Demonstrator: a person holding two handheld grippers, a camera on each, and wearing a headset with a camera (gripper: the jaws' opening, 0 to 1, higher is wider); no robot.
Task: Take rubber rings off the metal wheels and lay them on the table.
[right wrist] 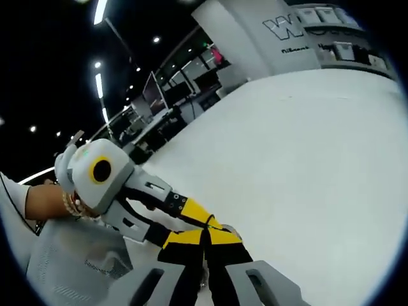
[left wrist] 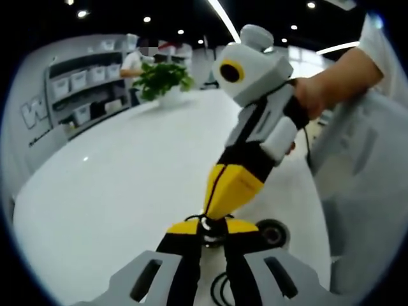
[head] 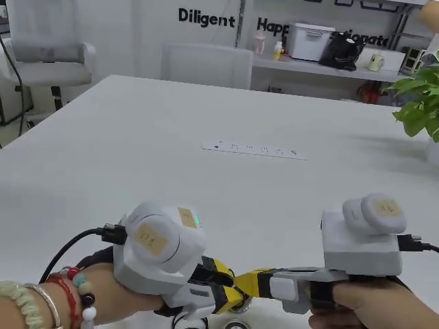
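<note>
White table [head: 226, 110], near edge: we are clamping a small metal wheel [left wrist: 215, 234] in the left gripper [left wrist: 213, 227]. Right gripper [right wrist: 204, 234], jaws nearly closed, is meeting it from the right; its grasp we cannot tell.

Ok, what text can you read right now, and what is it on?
"Diligent": on the back wall.
"Happ": same wall, rest hidden by a white box.
"ionate": same wall, start hidden.
"W": wall lettering in the right gripper view, rest blurred.
Stickers on the left hand-held gripper and right hand-held gripper: too blurred.
</note>
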